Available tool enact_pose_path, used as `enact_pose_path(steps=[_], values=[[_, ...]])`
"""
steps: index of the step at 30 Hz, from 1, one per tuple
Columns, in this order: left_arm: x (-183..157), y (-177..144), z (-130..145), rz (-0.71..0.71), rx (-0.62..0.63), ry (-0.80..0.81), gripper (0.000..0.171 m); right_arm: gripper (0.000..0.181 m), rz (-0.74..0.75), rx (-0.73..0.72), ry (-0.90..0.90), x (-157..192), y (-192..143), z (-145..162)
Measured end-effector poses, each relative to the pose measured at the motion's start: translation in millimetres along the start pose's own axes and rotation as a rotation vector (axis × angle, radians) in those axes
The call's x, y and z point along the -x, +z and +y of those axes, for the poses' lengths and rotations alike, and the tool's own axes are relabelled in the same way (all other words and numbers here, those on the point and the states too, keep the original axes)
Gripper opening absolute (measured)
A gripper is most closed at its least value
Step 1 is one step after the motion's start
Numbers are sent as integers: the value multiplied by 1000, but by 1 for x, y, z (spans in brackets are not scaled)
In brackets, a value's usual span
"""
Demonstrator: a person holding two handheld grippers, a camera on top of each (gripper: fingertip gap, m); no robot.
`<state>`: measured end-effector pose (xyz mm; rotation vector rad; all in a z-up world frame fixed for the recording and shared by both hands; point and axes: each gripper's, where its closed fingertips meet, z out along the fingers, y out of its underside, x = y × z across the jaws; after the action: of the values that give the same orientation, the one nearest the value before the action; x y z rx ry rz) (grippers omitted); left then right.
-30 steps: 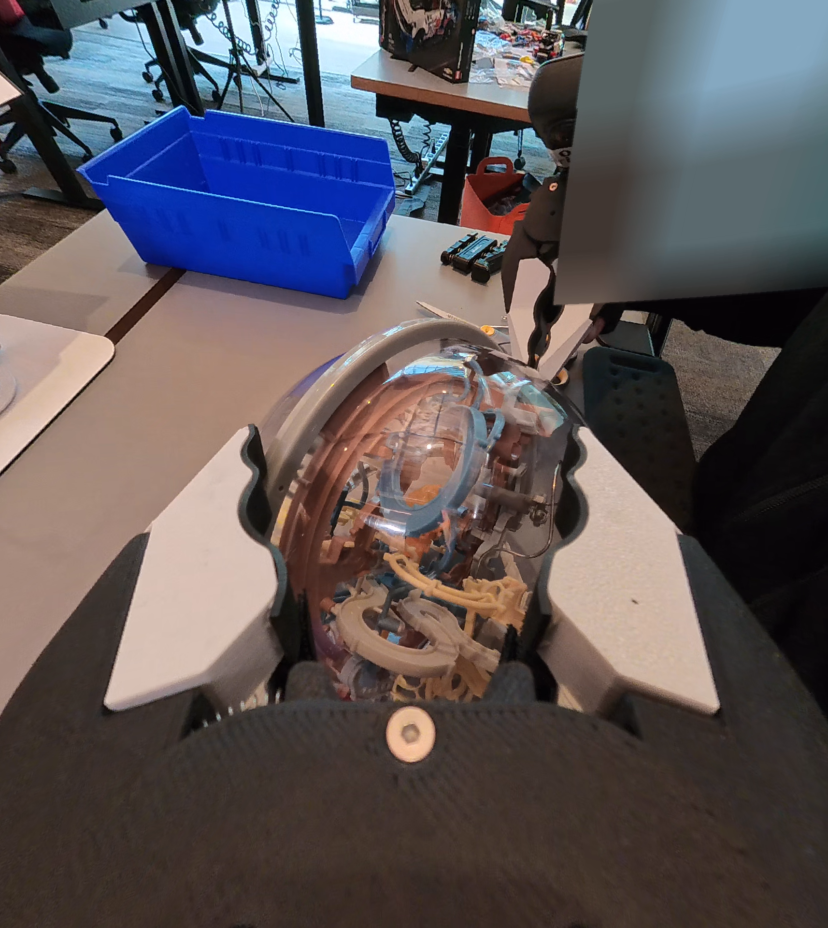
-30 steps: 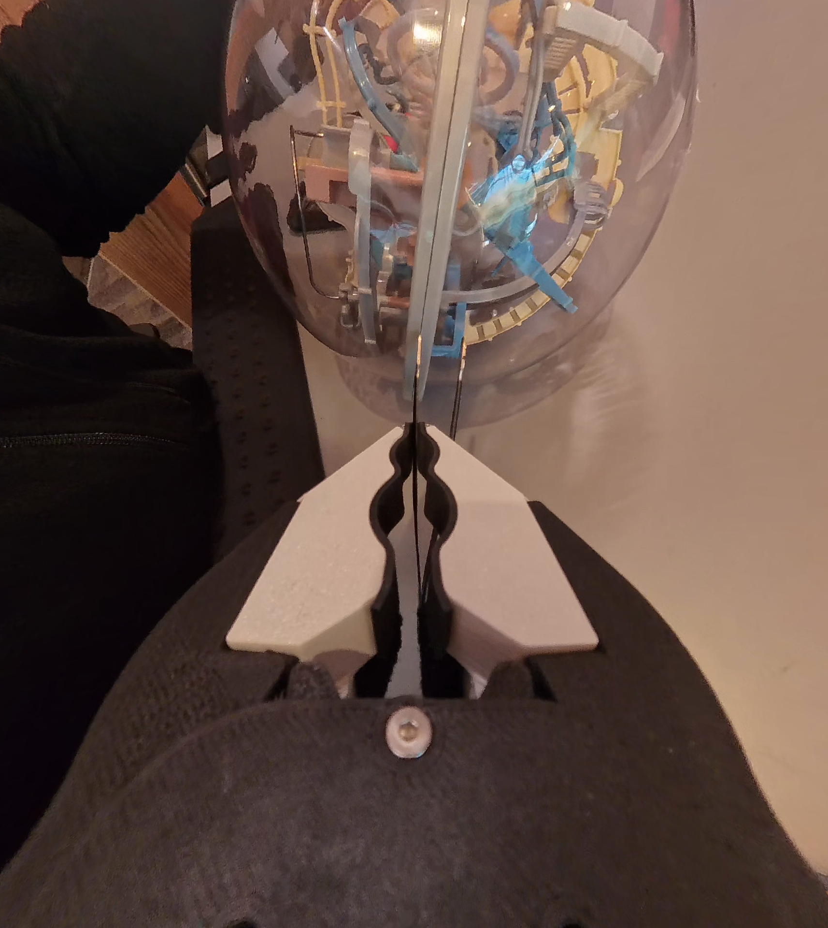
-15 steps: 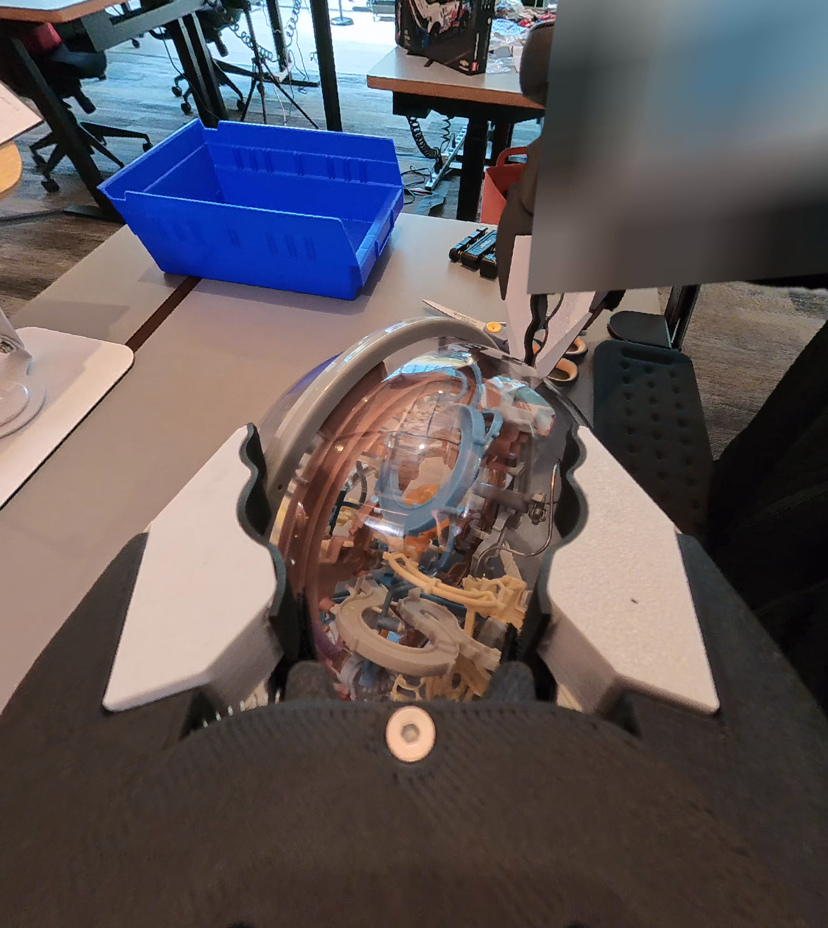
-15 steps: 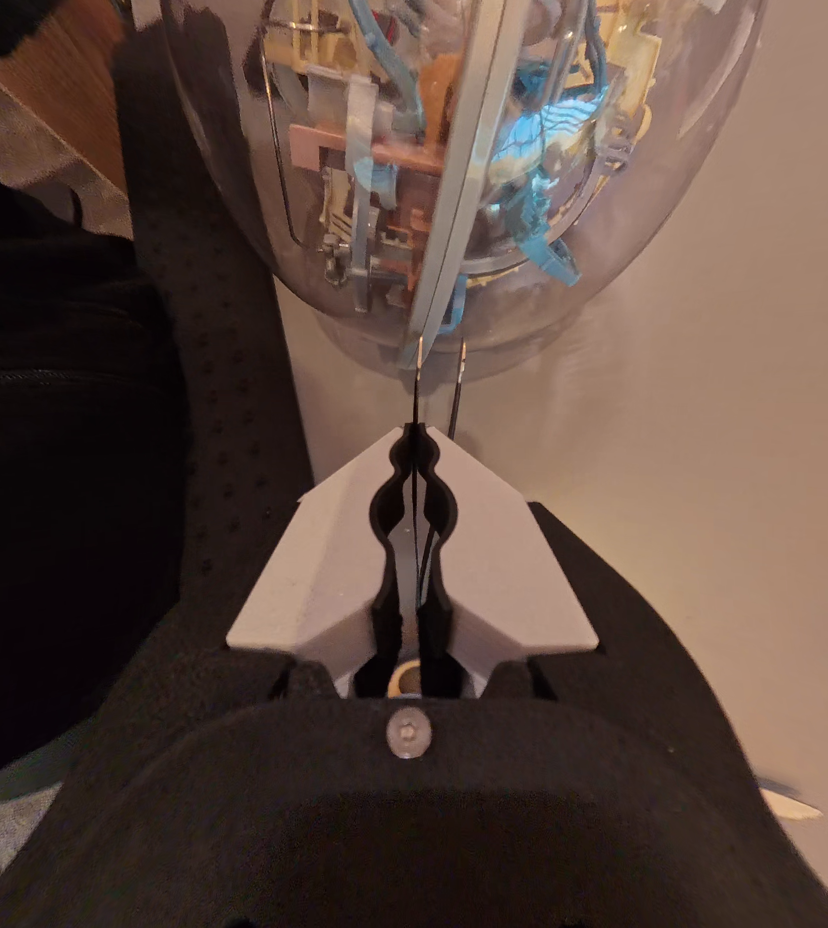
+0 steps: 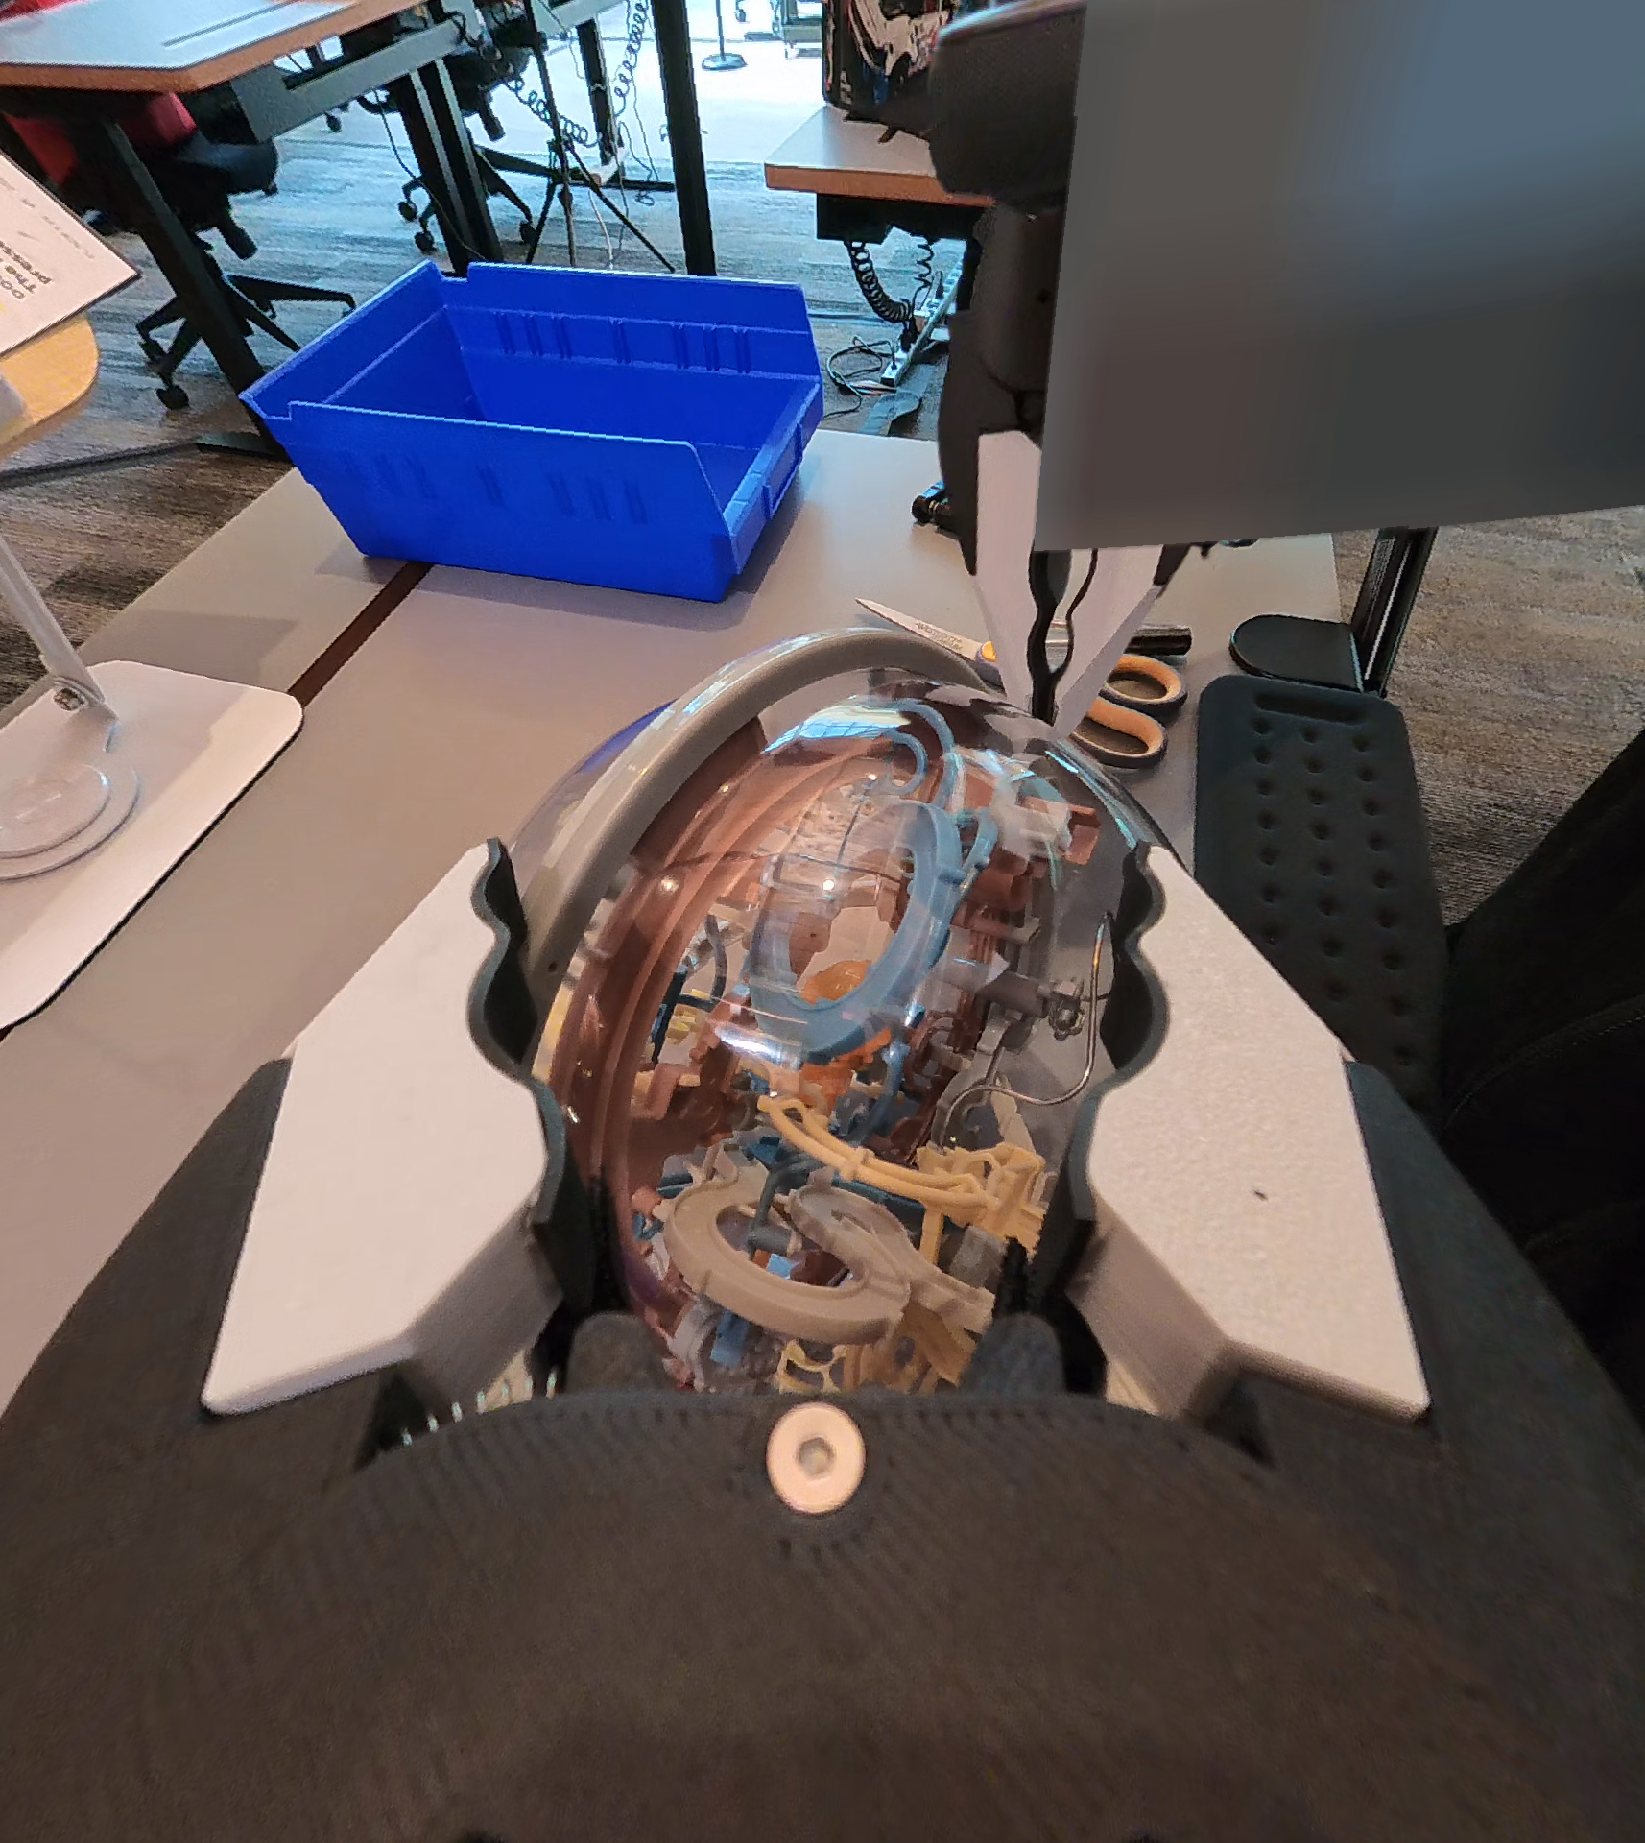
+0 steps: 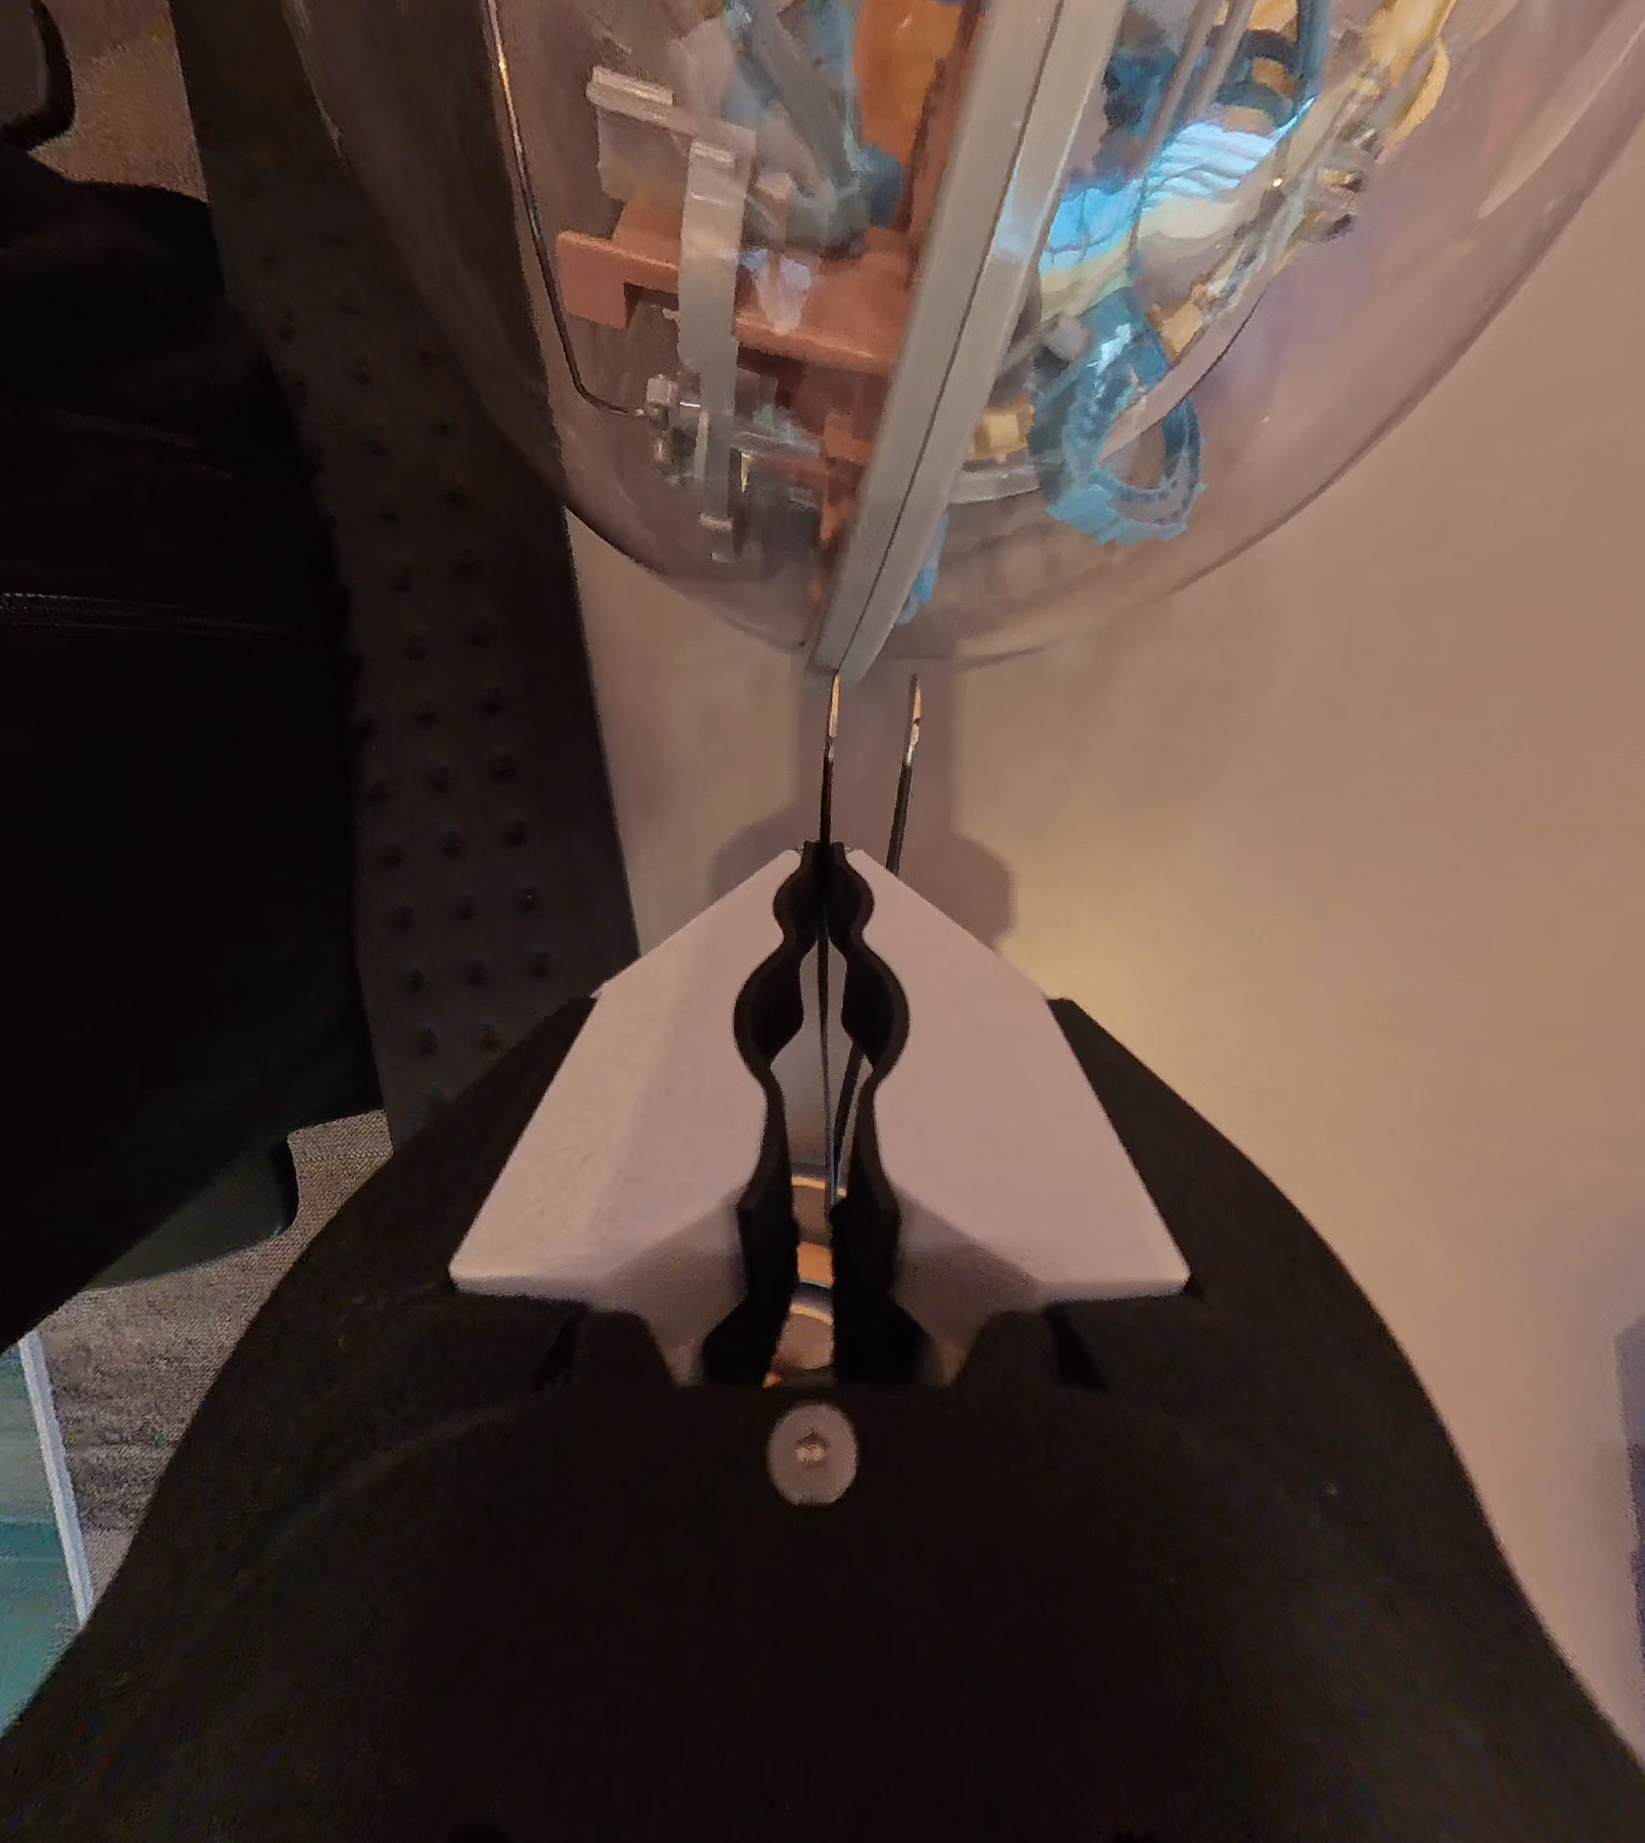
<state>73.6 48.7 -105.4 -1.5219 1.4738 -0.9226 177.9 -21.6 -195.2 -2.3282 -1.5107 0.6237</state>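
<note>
My left gripper (image 5: 823, 868) is shut on a clear plastic maze ball (image 5: 819, 1047), one white finger on each side. The ball holds brown, blue, cream and grey tracks and has a grey seam ring. It is held over the grey table (image 5: 350, 748). My right gripper (image 6: 823, 858) is shut on thin metal tweezers (image 6: 826, 788). Their two tips point at the ball's grey seam (image 6: 898, 299), with the left tip touching or nearly touching it. In the left wrist view the right gripper (image 5: 1038, 698) sits at the ball's far upper edge.
A blue open bin (image 5: 549, 439) stands at the back of the table. Orange-handled scissors (image 5: 1128, 698) lie behind the ball. A white stand base (image 5: 81, 788) is at the left. A black dotted pad (image 5: 1317, 818) and a person's dark clothing are at the right. The tips of one gripper are about 15 cm away from the tips of the other.
My right gripper has moved in with the tweezers, and the ball now fills more of its view. The left gripper keeps its hold on the ball and has shifted slightly.
</note>
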Motion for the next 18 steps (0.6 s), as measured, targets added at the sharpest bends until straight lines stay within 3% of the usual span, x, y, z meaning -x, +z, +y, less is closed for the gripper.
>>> enact_pose_path(steps=[18], values=[[2, -5, 2, -26, -23, -21, 116, 0, -66, -18, 19, -3, -12, -10]])
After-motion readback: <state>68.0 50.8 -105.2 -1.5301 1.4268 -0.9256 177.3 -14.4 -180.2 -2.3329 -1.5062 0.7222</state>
